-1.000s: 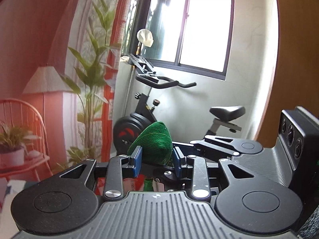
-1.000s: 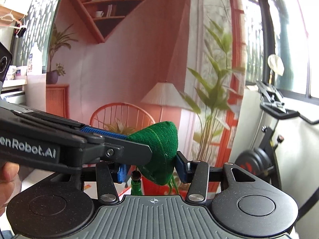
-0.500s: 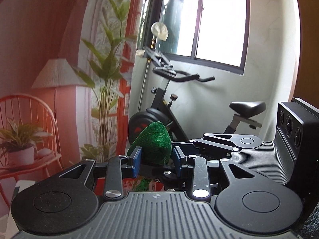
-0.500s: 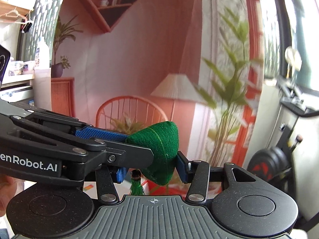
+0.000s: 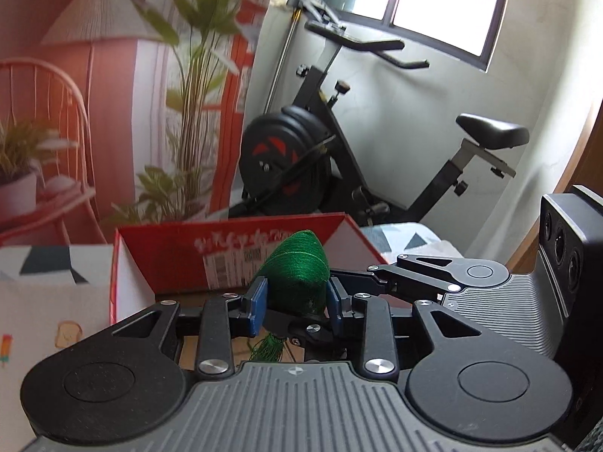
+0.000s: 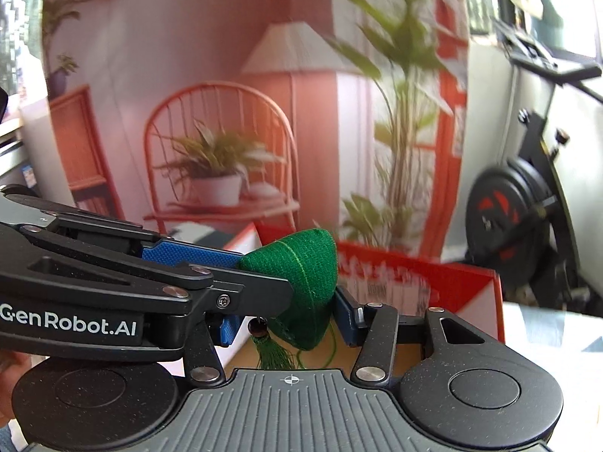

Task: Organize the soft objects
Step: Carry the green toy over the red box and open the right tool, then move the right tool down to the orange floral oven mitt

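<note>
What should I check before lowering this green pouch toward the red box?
1. Left gripper shut on the green pouch: ok.
2. Right gripper also shut on the pouch: ok, blue pads press both sides.
3. Red box open below and ahead: ok.
4. Box floor free where the pouch would land: cannot tell, grippers hide most of it.
5. Tassel hanging free: ok, it dangles below the pouch.
6. Pouch fully over the box opening: cannot tell.
</note>
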